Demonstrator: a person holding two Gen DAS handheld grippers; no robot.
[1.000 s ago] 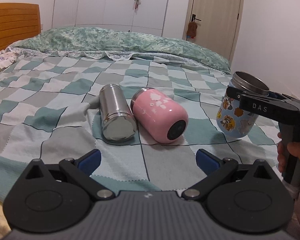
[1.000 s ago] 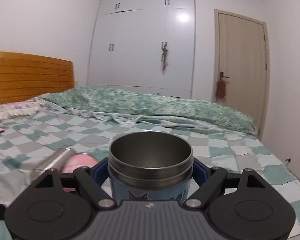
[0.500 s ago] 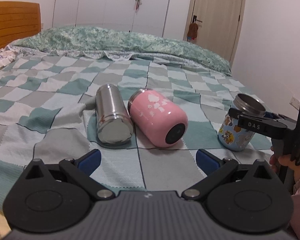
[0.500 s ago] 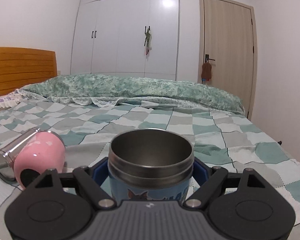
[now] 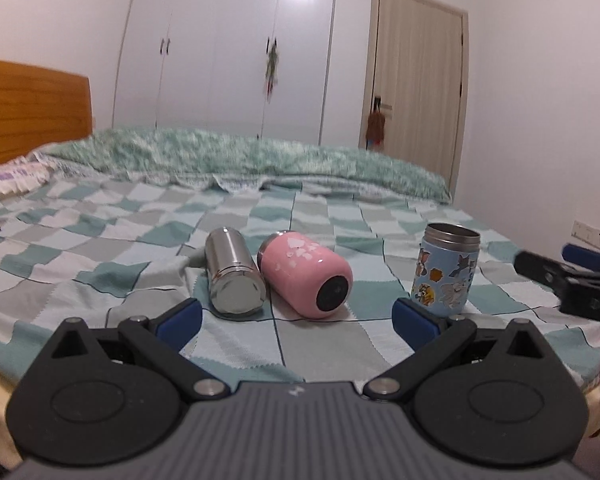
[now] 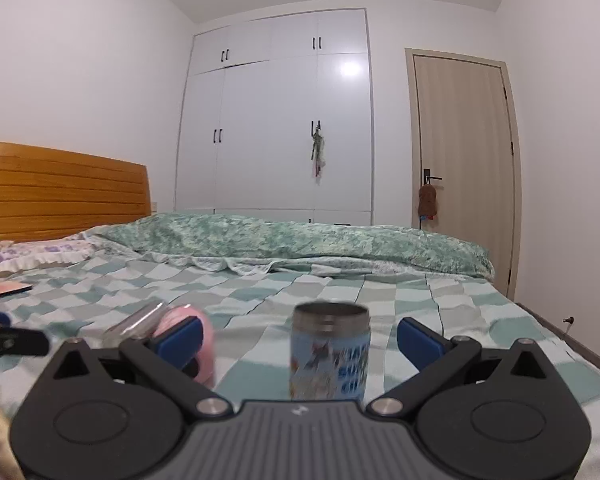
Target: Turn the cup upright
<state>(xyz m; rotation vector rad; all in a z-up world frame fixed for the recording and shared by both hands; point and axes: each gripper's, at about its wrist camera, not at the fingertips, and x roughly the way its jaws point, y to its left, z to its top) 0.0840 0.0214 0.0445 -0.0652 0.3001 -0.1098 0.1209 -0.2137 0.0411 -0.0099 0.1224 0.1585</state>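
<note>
The blue cartoon-sticker cup (image 5: 447, 270) stands upright on the checked bedspread (image 5: 100, 248), its steel mouth facing up and its base flat on the cloth. In the right wrist view the cup (image 6: 330, 350) sits ahead of the right claw (image 6: 300, 338), centred in line with the gap between the two blue pads (image 6: 418, 342) but clear of both, with bedspread showing on either side; the right claw is spread wide and grips nothing. From the left wrist view that same claw (image 5: 572, 276) appears at the right edge, just beside the cup and apart from it. To the cup's left lie two more vessels on their sides, touching each other: a pink cup (image 5: 306, 278) with its dark base toward the camera, and a plain steel cup (image 5: 232, 276) next to it. The left claw (image 5: 296, 318) hangs low in front of these two, its jaws fully parted and empty, near them but not touching. Beyond lie a green quilt (image 5: 240, 156), a wooden headboard (image 6: 60, 188), white wardrobe doors (image 6: 280, 120) and a closed door (image 6: 462, 160).
</note>
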